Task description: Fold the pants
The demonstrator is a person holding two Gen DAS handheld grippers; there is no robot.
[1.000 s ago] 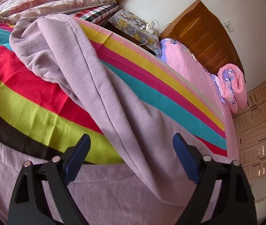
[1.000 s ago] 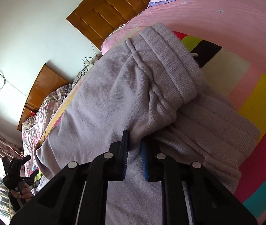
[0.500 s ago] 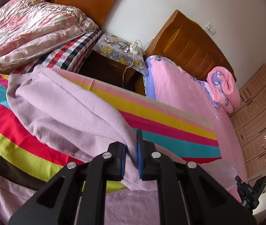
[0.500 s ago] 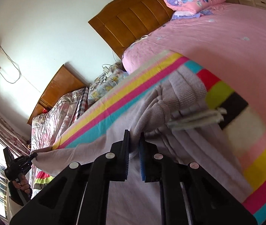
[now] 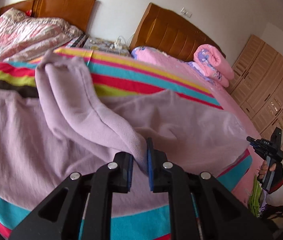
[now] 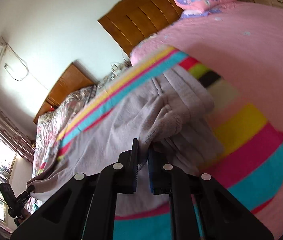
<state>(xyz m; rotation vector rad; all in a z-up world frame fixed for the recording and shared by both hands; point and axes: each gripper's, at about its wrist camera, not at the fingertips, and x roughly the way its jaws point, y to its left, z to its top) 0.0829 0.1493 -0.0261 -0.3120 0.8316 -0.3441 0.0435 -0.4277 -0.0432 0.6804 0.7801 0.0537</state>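
Lilac knit pants (image 5: 41, 130) lie spread over a striped blanket (image 5: 131, 80) on the bed. My left gripper (image 5: 140, 160) is shut on a fold of one pant leg, which rises from the bed to the jaws. My right gripper (image 6: 143, 158) is shut on bunched fabric beside the ribbed waistband (image 6: 189, 98). The right wrist view shows the pants (image 6: 111, 136) running away to the left gripper (image 6: 30, 189) at lower left. In the left wrist view the right gripper (image 5: 250, 140) sits at the pants' far right end, held by a hand (image 5: 265, 170).
A pink bed (image 5: 171, 64) with a rolled pink quilt (image 5: 213, 64) lies behind the blanket, under a wooden headboard (image 5: 171, 34). A cluttered nightstand (image 5: 105, 44) separates it from a second bed with a floral quilt (image 5: 21, 34). Wardrobe doors (image 5: 271, 80) stand at right.
The left gripper went from open around the pant leg to shut on it, then pulled it back and sideways. The right gripper stayed shut on the waist and drew back.
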